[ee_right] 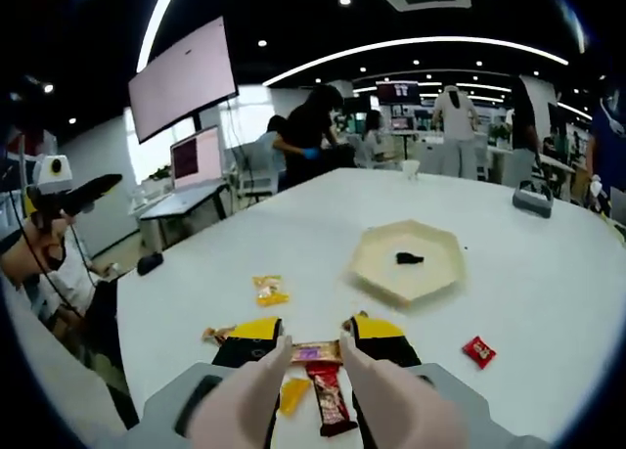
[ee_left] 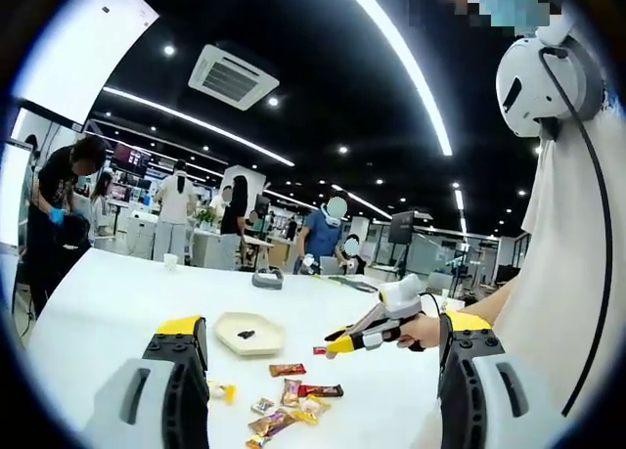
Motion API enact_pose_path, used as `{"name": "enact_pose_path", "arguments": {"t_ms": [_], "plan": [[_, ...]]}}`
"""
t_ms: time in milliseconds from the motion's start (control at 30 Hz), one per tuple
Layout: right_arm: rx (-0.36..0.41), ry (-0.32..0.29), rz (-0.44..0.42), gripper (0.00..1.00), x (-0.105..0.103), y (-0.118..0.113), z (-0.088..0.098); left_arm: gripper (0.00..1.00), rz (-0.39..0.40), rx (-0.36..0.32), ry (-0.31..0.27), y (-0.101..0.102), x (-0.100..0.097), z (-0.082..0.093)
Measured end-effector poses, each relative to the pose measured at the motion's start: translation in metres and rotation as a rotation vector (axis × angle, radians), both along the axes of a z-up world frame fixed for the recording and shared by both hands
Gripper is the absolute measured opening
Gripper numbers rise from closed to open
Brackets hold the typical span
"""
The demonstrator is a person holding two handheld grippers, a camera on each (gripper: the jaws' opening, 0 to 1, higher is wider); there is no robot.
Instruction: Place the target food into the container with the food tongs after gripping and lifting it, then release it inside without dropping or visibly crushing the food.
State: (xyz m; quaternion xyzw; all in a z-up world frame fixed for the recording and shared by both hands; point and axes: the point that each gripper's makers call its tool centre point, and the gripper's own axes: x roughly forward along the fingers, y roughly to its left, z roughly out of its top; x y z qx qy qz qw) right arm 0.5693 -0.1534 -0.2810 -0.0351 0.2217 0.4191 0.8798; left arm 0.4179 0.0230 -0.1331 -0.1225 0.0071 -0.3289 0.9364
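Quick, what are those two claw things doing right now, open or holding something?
Left gripper: open, holding nothing.
Right gripper: shut on tongs, which pinch a snack wrapper.

White desk (ee_right: 548,292): hexagonal cream tray (ee_right: 409,263) near centre, yellow packet (ee_right: 269,291) and small red packet (ee_right: 478,351) lying apart, cluster of wrapped snacks (ee_left: 290,402) at near edge

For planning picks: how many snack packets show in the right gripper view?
6 packets: one in the tongs, two below it, one by the left jaw, one yellow farther out, one red at right. Others may be hidden.
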Motion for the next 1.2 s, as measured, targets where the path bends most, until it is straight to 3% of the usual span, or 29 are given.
{"name": "enact_pose_path", "arguments": {"t_ms": [267, 400, 533, 867, 1200], "plan": [[0.005, 0.011, -0.007, 0.27, 0.002, 0.000, -0.006, 0.99, 0.035, -0.036, -0.032, 0.002, 0.004, 0.014], [0.006, 0.013, -0.002, 0.27, 0.003, 0.004, -0.007, 0.99, 0.025, -0.002, -0.013, 0.006, -0.004, 0.009], [-0.004, 0.017, 0.006, 0.27, 0.002, 0.005, -0.011, 0.99, 0.049, -0.016, 0.001, 0.014, -0.007, 0.002], [-0.011, 0.052, -0.014, 0.27, -0.004, 0.000, -0.026, 0.99, 0.039, -0.019, 0.017, 0.011, -0.010, -0.003], [-0.049, 0.048, 0.008, 0.27, -0.006, 0.005, -0.037, 0.99, 0.041, -0.021, 0.020, 0.020, -0.009, -0.003]]}}
